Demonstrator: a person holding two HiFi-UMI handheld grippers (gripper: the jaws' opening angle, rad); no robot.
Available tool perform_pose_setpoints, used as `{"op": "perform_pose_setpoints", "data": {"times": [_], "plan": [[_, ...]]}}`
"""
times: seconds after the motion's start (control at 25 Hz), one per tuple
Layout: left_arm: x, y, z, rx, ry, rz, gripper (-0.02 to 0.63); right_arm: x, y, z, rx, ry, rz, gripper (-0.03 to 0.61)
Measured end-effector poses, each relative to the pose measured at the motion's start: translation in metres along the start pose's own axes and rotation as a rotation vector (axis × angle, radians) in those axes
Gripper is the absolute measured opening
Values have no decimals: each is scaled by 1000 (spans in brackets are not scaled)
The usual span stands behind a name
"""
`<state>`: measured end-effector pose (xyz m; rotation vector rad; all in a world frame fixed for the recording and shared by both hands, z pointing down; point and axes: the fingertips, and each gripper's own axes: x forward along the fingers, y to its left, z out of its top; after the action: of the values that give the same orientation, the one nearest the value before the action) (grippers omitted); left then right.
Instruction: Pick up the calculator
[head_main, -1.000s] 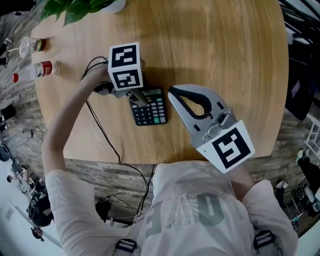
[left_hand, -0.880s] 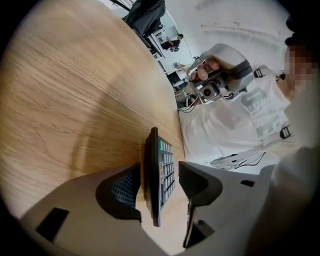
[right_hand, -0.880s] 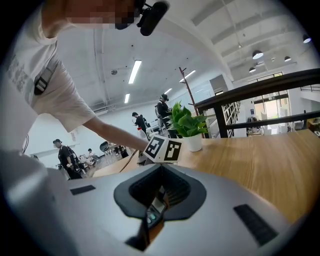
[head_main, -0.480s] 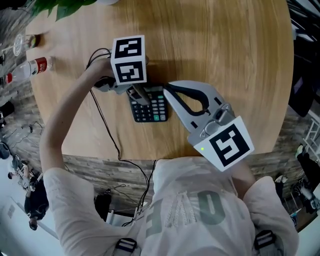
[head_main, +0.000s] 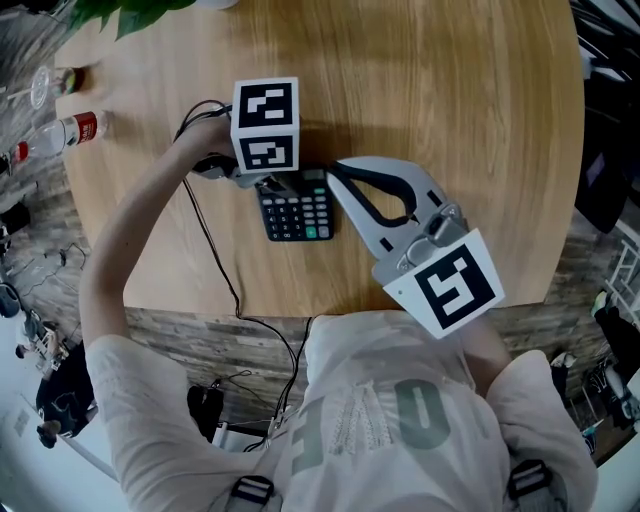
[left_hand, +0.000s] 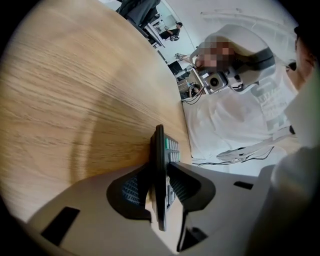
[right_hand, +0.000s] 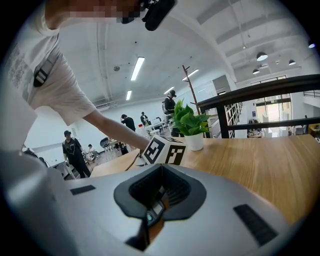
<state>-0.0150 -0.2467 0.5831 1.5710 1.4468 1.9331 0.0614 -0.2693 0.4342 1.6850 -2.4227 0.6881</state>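
- Since a second ago your left hand-held gripper (head_main: 272, 184) has crept slightly further over the calculator (head_main: 297, 215), and your right hand-held gripper (head_main: 338, 170) has drawn in beside its upper right corner
- Left jaws pinch the calculator's far end, one on each face; right jaws are pressed together, holding nothing
- Calculator lies on the bench (head_main: 450, 90) or barely off it, in front of you
- Expect light, rigid, slick plastic: clamp the casing squarely, since an end grip may let it pivot

Wooden table (head_main: 450, 120) on grey plank floor (head_main: 150, 325), strip lights (right_hand: 136, 68) overhead.
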Motion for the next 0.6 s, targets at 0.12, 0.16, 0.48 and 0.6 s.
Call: {"op": "perform_pose_setpoints", "data": {"times": [0.12,0.16,0.48,0.6], "plan": [[1,1,5,0,-16,21,121,-6,0,2,-12,-6,-2,18],[1,1,7,4,-23,33,121,-9,0,2,-18,-10,-3,18],[-18,-13,10,71,-71,244,115,-27,15,17,-91,-50,-4,18],[-33,-19,8,104,-68,382,115,-36,28,24,-132,-72,-6,18]]}}
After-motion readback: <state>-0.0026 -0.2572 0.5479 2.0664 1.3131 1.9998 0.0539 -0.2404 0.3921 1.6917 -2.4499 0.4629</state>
